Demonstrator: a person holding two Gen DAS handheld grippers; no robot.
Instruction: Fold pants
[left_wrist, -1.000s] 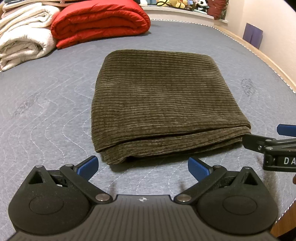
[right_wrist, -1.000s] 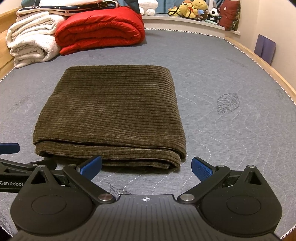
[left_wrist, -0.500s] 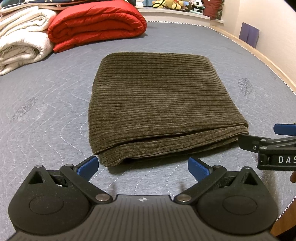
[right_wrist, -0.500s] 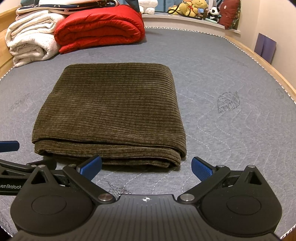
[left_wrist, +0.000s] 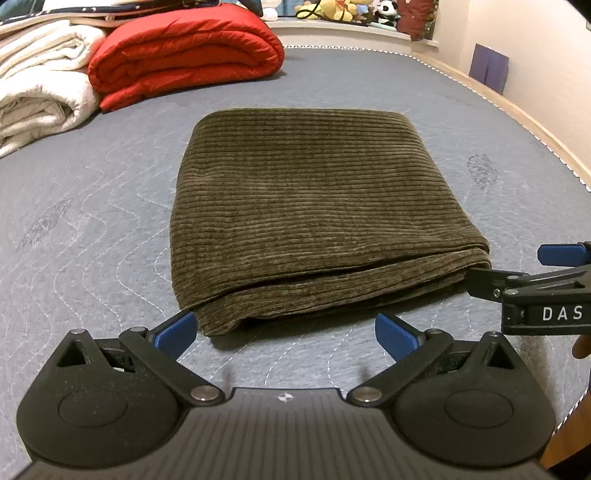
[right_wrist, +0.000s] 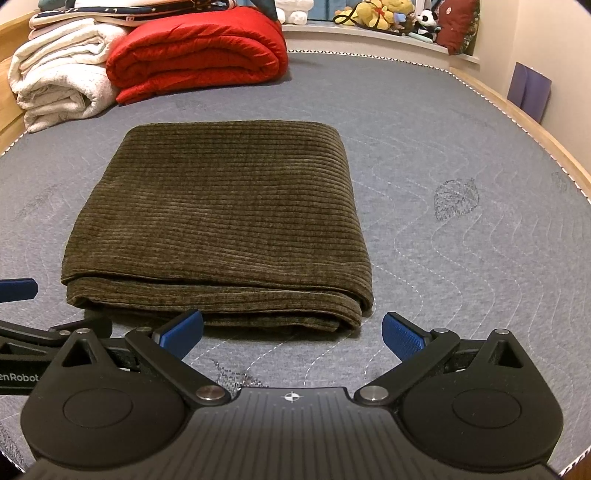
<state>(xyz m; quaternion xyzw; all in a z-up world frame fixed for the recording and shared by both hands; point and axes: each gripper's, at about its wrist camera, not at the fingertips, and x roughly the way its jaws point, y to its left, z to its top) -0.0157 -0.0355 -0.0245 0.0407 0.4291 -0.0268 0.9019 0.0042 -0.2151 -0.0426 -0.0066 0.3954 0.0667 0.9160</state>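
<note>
The olive-brown corduroy pants (left_wrist: 306, 214) lie folded into a flat rectangle on the grey quilted mattress (left_wrist: 92, 229), with the layered fold edge nearest me. They also show in the right wrist view (right_wrist: 221, 221). My left gripper (left_wrist: 286, 332) is open and empty, just short of the near left corner of the fold. My right gripper (right_wrist: 291, 332) is open and empty, just short of the near right corner. Each gripper shows at the edge of the other's view, the right one (left_wrist: 546, 288) and the left one (right_wrist: 22, 317).
A folded red quilt (right_wrist: 199, 51) and rolled white blankets (right_wrist: 62, 74) lie at the far left of the mattress (right_wrist: 461, 229). Stuffed toys (right_wrist: 380, 16) sit on a ledge behind. A wooden bed edge (right_wrist: 535, 133) runs along the right side.
Both grippers have shifted slightly; the pants sit a little farther away in the views. Both stay open, and the pants have not moved.
</note>
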